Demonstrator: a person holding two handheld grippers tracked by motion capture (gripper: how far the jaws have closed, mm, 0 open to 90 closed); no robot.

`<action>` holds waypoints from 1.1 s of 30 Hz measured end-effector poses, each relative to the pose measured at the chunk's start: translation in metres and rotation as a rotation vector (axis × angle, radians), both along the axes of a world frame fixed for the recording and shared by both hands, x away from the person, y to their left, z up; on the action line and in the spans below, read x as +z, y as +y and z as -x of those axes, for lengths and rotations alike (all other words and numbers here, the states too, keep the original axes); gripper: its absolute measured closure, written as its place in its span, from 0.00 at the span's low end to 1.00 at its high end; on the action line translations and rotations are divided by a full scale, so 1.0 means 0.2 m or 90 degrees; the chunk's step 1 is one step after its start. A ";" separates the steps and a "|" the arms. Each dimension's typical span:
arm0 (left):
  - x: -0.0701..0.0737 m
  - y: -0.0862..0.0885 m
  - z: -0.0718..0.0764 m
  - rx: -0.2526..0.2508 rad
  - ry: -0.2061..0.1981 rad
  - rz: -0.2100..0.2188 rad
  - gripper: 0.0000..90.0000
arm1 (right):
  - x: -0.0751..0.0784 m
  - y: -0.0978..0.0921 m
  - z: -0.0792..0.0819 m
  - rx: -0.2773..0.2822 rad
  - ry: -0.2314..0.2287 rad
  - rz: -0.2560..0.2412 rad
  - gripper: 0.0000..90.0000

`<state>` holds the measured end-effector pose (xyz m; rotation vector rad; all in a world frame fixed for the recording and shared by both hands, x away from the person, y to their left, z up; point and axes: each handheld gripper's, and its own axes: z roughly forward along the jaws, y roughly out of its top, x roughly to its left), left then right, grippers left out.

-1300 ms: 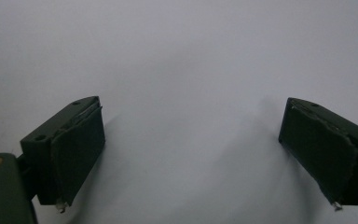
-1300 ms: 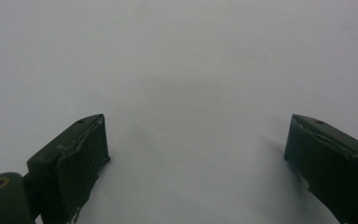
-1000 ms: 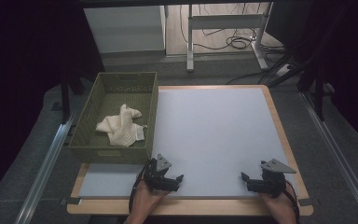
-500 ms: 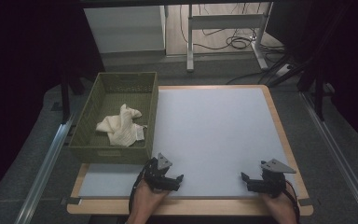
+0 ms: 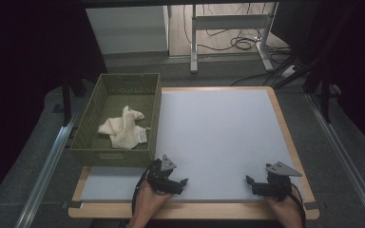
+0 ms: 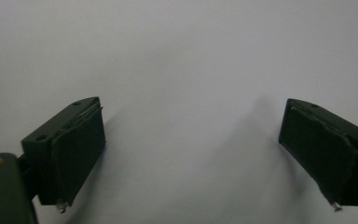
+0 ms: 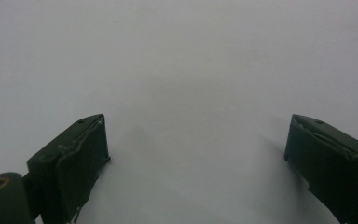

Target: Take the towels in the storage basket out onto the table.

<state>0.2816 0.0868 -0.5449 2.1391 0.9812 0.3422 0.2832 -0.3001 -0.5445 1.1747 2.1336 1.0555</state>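
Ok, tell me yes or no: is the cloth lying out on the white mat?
No, the cloth lies crumpled inside the green basket, which stands left of the white mat.

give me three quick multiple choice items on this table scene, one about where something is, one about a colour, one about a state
1. Where does the cream cloth lie?
A. inside the basket
B. on the white mat
C. in the left claw

2. What colour is the woven basket?
A. red
B. olive green
C. blue

3. How do the jaws of the left claw and the right claw stand?
A. both open and empty
B. both shut
C. one shut on the cloth

Key: 1 A, the cloth rests on the basket floor. 2 B, its walls look olive green from the high view. 3 A, each gripper view shows a wide gap over bare white mat.
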 end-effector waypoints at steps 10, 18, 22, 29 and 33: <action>0.09 -0.05 -0.01 -0.027 -0.013 0.002 0.07 | 0.00 0.00 0.00 0.001 -0.002 0.000 0.07; 0.17 -0.10 -0.03 -0.066 -0.014 0.005 0.07 | 0.00 0.00 0.00 0.003 -0.002 -0.001 0.07; 0.19 -0.11 -0.06 -0.076 -0.006 0.017 0.07 | 0.00 0.00 0.00 0.003 -0.003 -0.001 0.07; 0.26 -0.12 -0.09 -0.090 -0.003 0.025 0.07 | 0.00 0.00 0.00 0.003 -0.003 -0.001 0.07; 0.30 -0.13 -0.11 -0.098 -0.004 0.029 0.07 | 0.00 -0.01 0.00 0.003 -0.003 -0.001 0.07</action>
